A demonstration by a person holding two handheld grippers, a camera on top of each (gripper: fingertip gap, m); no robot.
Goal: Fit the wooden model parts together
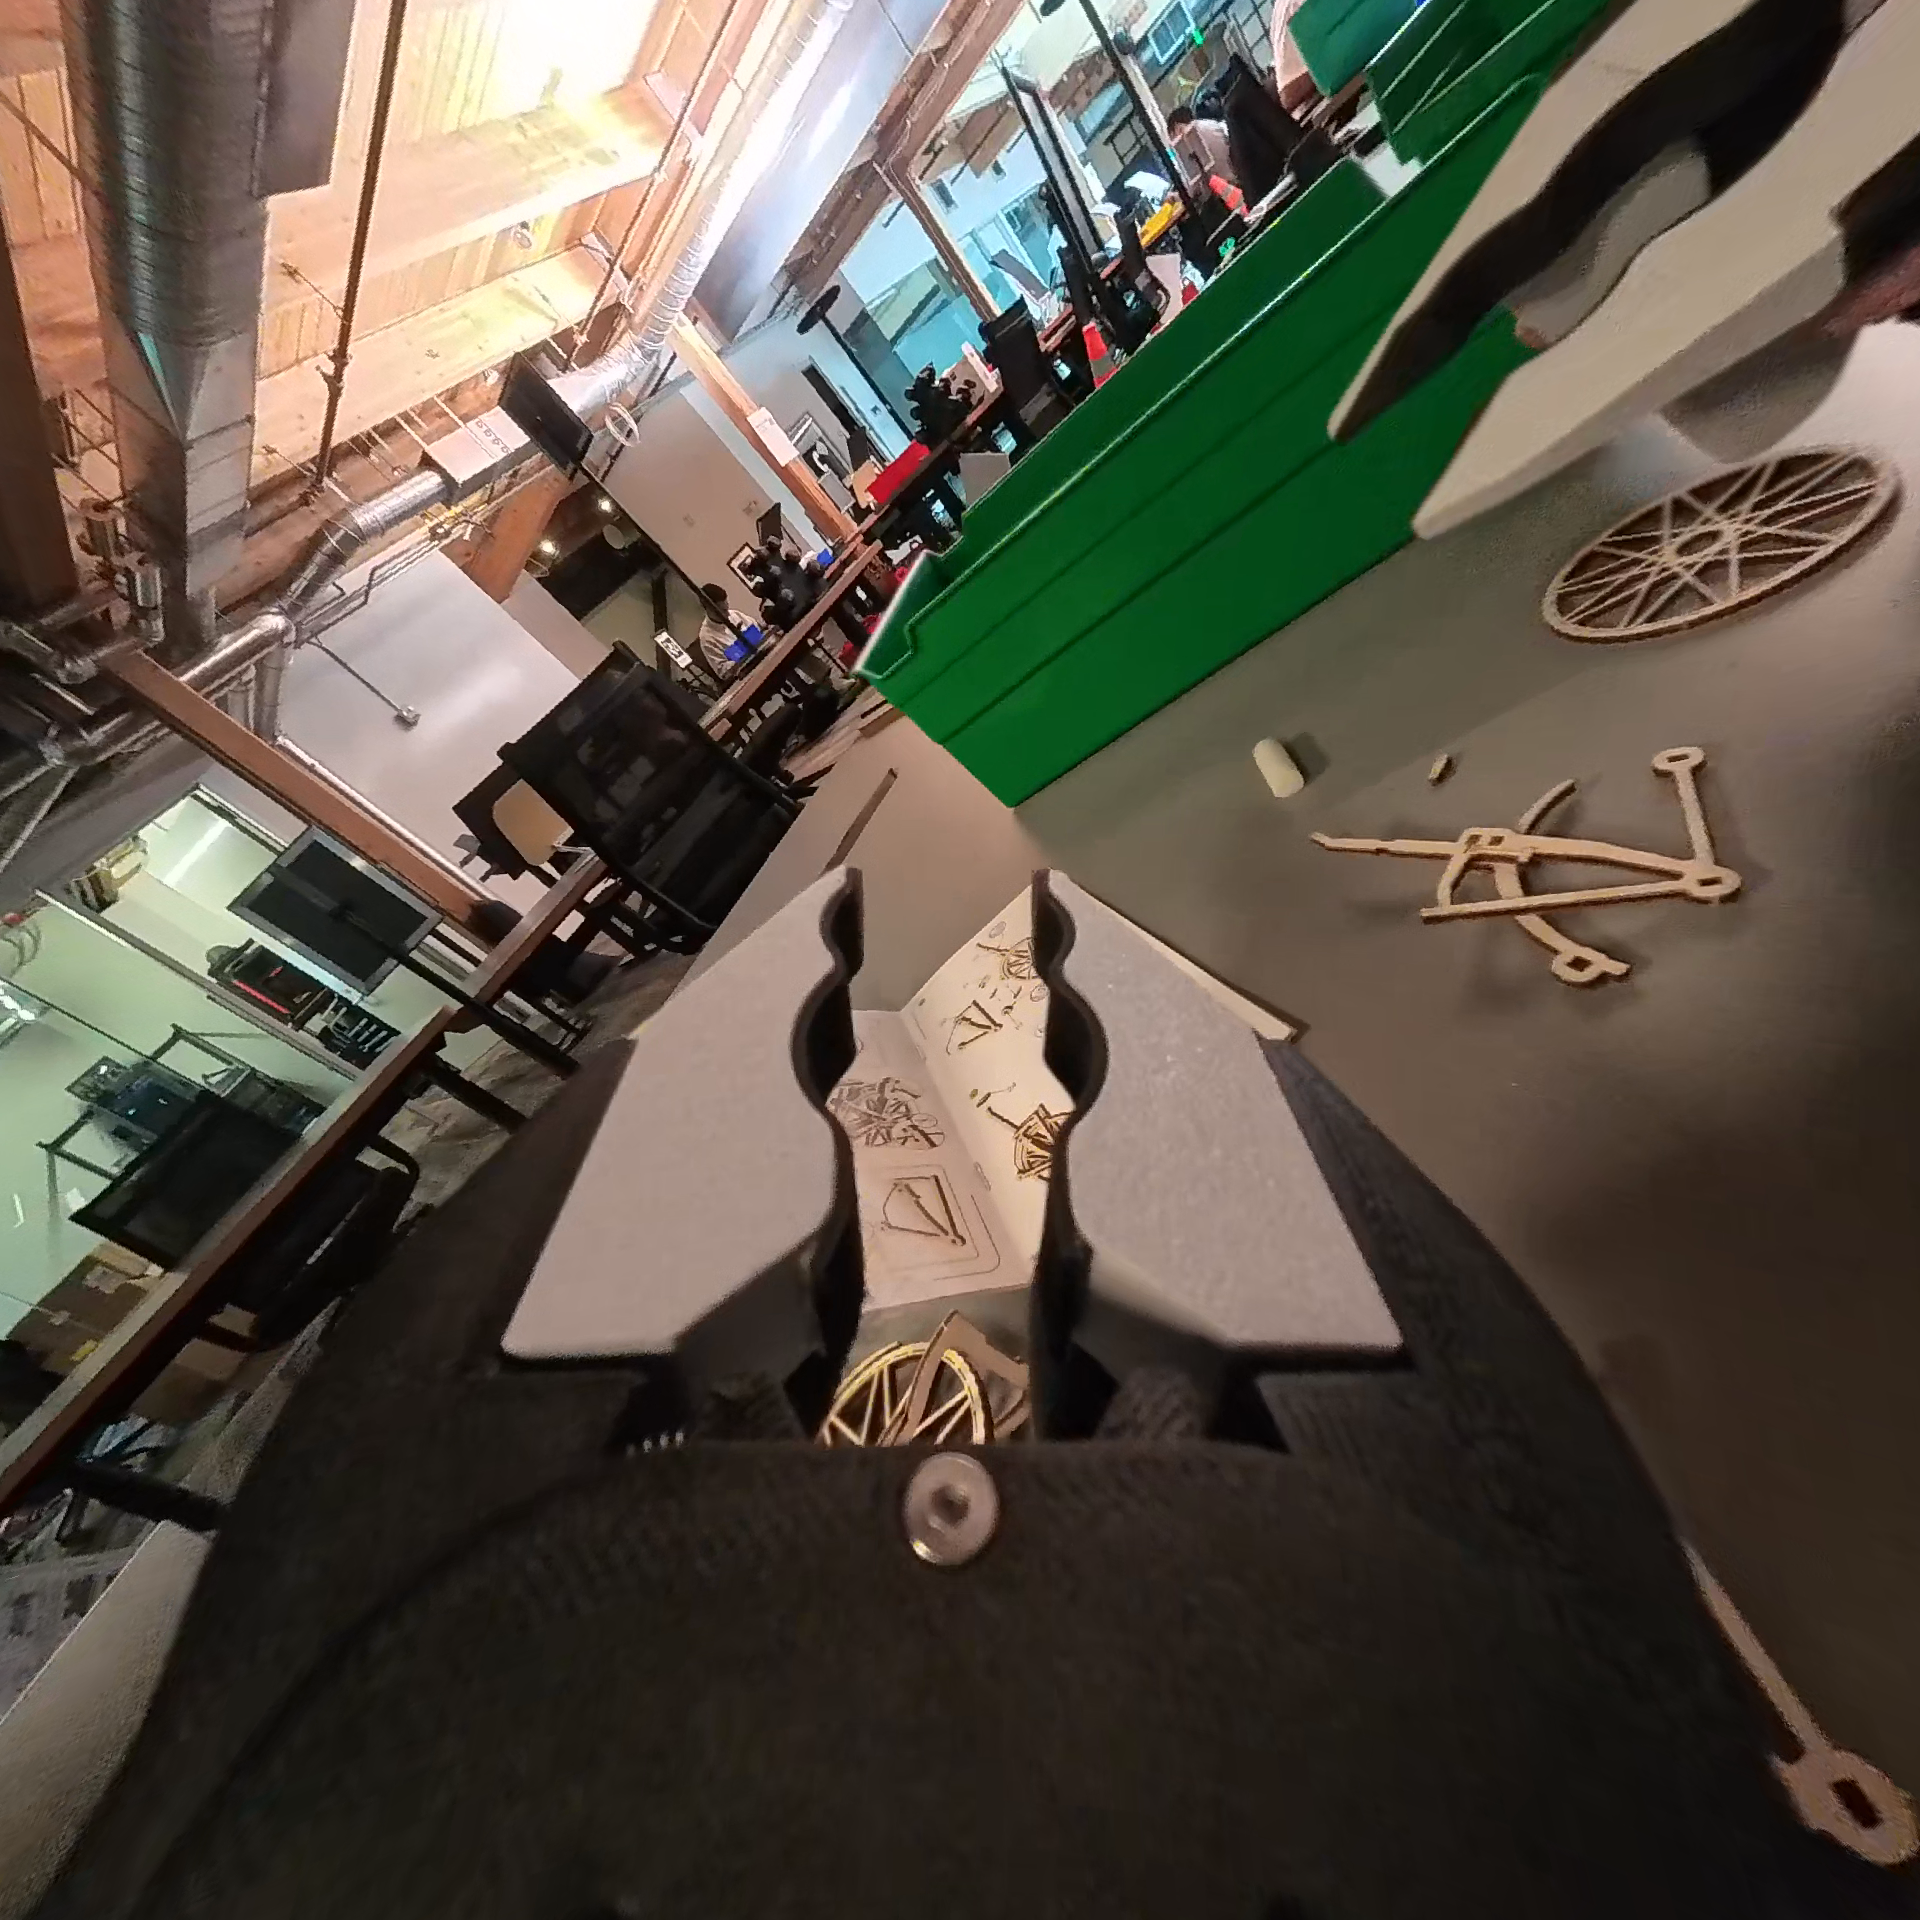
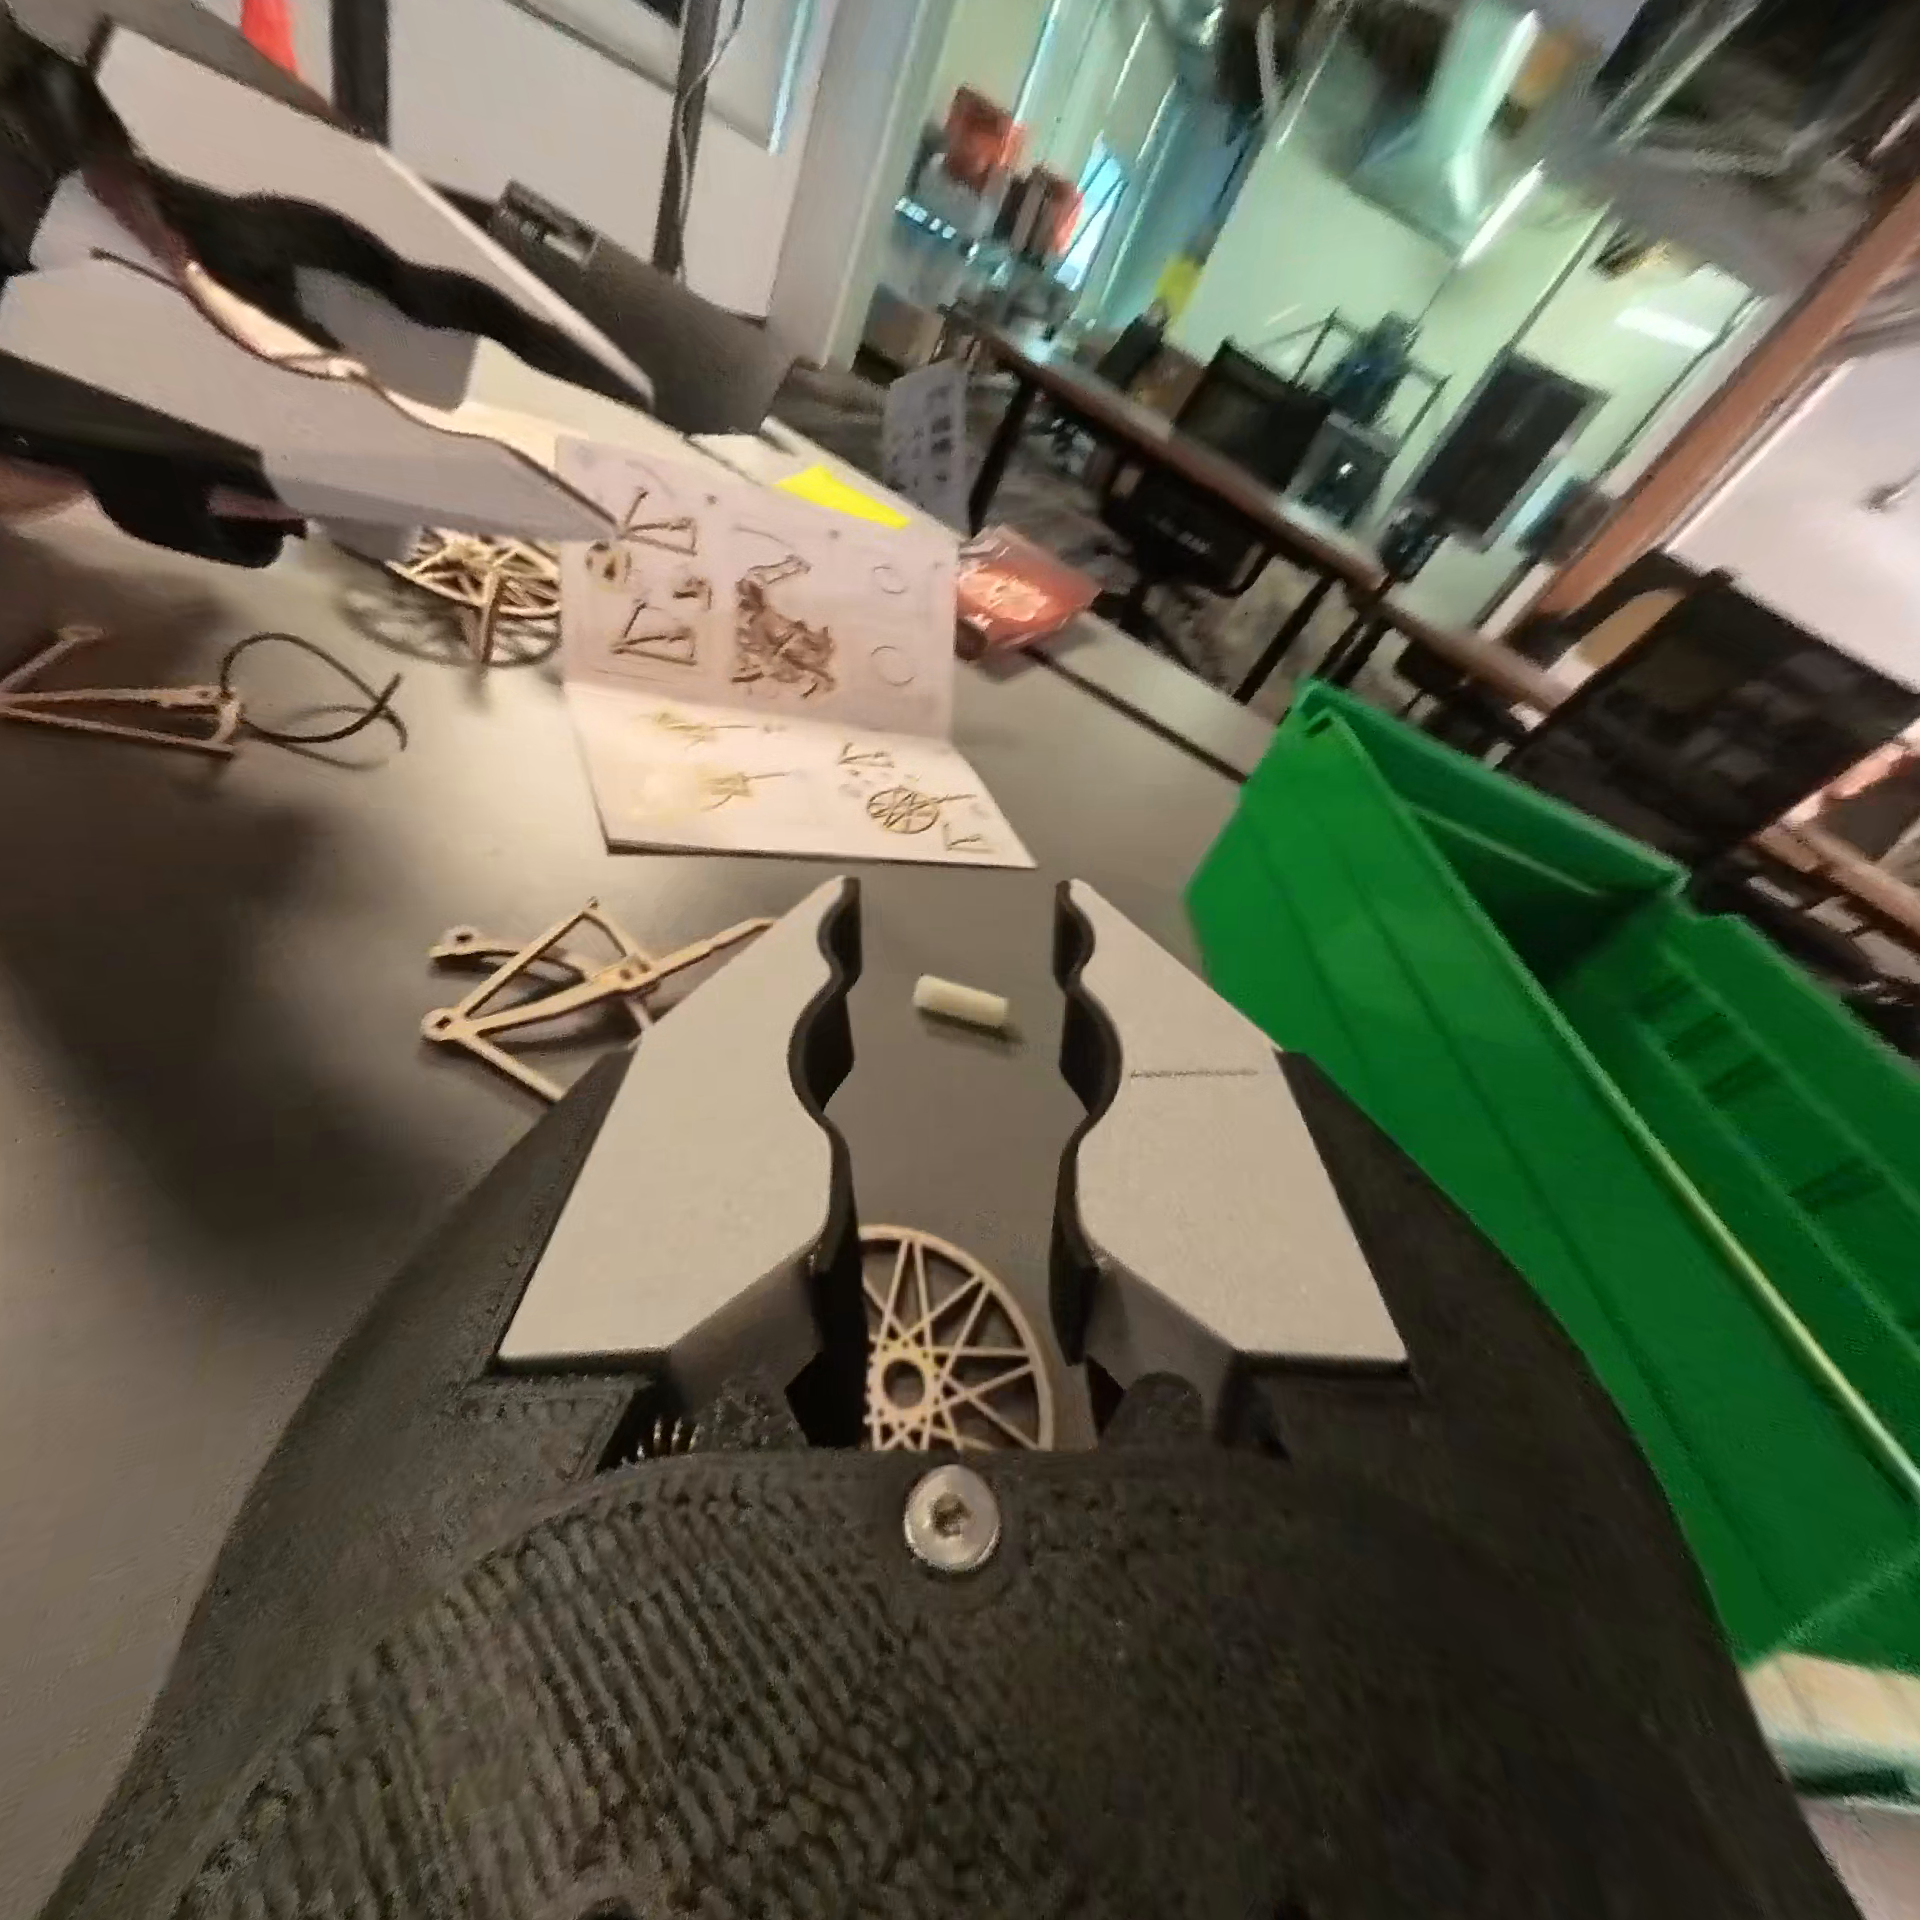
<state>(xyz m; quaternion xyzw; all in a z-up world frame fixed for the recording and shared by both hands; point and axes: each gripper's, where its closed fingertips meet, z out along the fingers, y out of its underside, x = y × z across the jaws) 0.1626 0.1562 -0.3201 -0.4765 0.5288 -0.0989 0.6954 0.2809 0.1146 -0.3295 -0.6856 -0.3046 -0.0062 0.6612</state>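
Lying loose on the dark table [image 2: 156,1143], the spoked wheel [image 2: 961,1340] sits under the right gripper [image 2: 956,904], the frame pieces [image 2: 551,987] at ten o'clock. A second wheel [image 1: 914,1397] shows under the left gripper [image 1: 945,894]. Both grippers' fingers stand apart, empty; joining looks barely begun.

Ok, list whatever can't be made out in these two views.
- Left wrist view: the wheel assembly shows only through the gap of the left gripper. The gripper body hides the rest, so whether the jaws grip it can't be judged.
- Left wrist view: a wooden strip is cut off by the right edge.
- Right wrist view: the spoked wheel is half hidden under the right gripper.
- Right wrist view: the background room is motion-blurred.
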